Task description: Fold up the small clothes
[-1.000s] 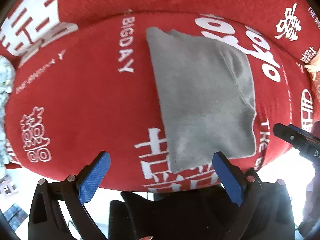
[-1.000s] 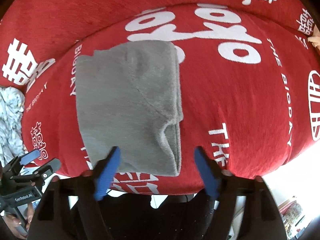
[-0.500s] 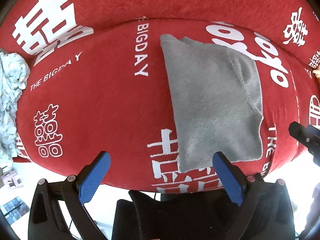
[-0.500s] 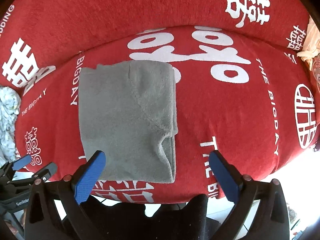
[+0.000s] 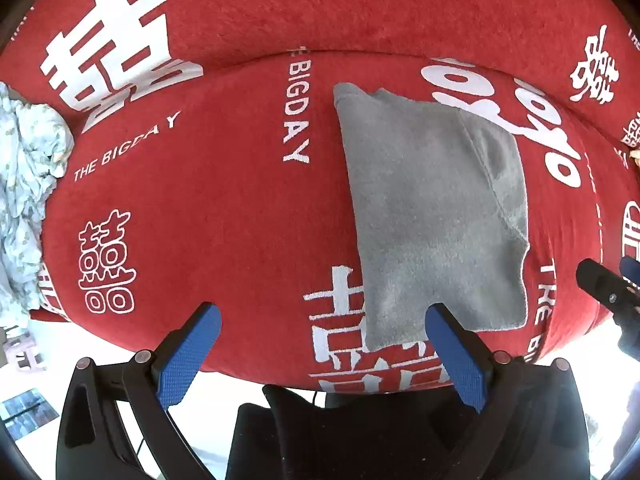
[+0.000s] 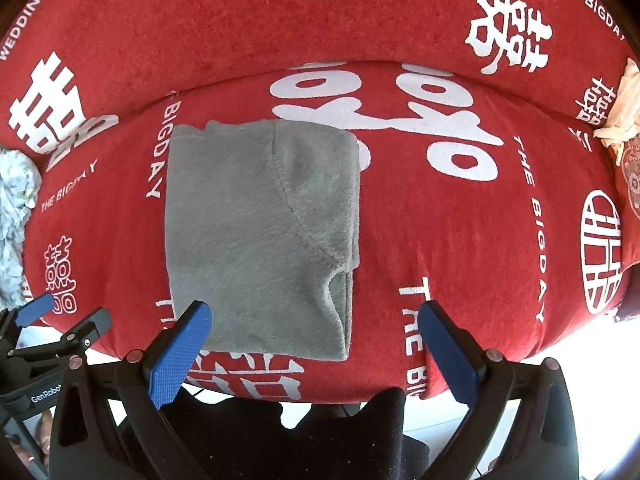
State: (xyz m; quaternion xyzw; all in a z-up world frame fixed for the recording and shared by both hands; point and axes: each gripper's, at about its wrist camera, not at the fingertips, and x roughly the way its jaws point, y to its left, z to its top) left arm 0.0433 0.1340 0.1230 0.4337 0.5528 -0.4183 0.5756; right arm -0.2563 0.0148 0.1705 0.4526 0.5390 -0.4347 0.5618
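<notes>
Right wrist: folded grey garment (image 6: 260,240) lies flat on red cover (image 6: 460,248).

both wrist cams looking straight down from above, fairly close, left one sits further left, both catch the same grey folded garment (image 5: 432,216) (image 6: 260,236) on the red cushion (image 5: 220,208) (image 6: 448,232)

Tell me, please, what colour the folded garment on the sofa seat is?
The folded garment is plain grey, fleecy; the right wrist view shows it best.
</notes>
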